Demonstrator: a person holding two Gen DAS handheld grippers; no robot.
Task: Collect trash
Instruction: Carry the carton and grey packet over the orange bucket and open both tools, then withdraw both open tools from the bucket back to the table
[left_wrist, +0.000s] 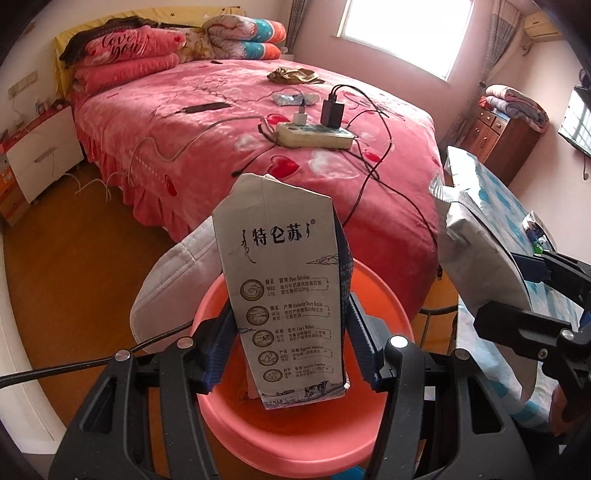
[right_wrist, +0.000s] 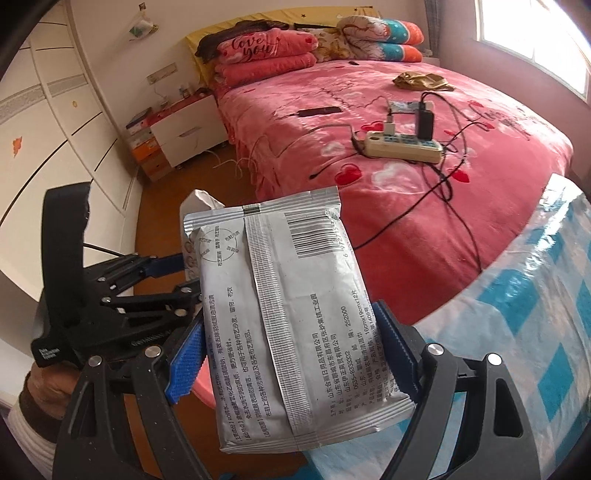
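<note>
Pink basin (left_wrist: 295, 435) beneath claw-held milk carton (left_wrist: 284, 295)

white milk carton (left_wrist: 284, 291), pink bin (left_wrist: 295, 435)

You're working in soft daylight from the window (left_wrist: 402, 33), far right of the bed (left_wrist: 258, 147). Its panes blow out to plain white in both views, and the wall beside it looks washed. The bedspread is evenly lit, with only faint shadows under the power strip (left_wrist: 314, 134). The carton (left_wrist: 284, 295) and the pouch (right_wrist: 295, 314) face you on their shaded sides, yet their print stays sharp enough to read. The table (right_wrist: 517, 295) cover carries a glossy sheen. Your fisheye lenses bow the wardrobe (right_wrist: 55, 129) and floor edges strongly, and dark vignettes fill the corners. Colours run slightly pink and hazy.
</note>
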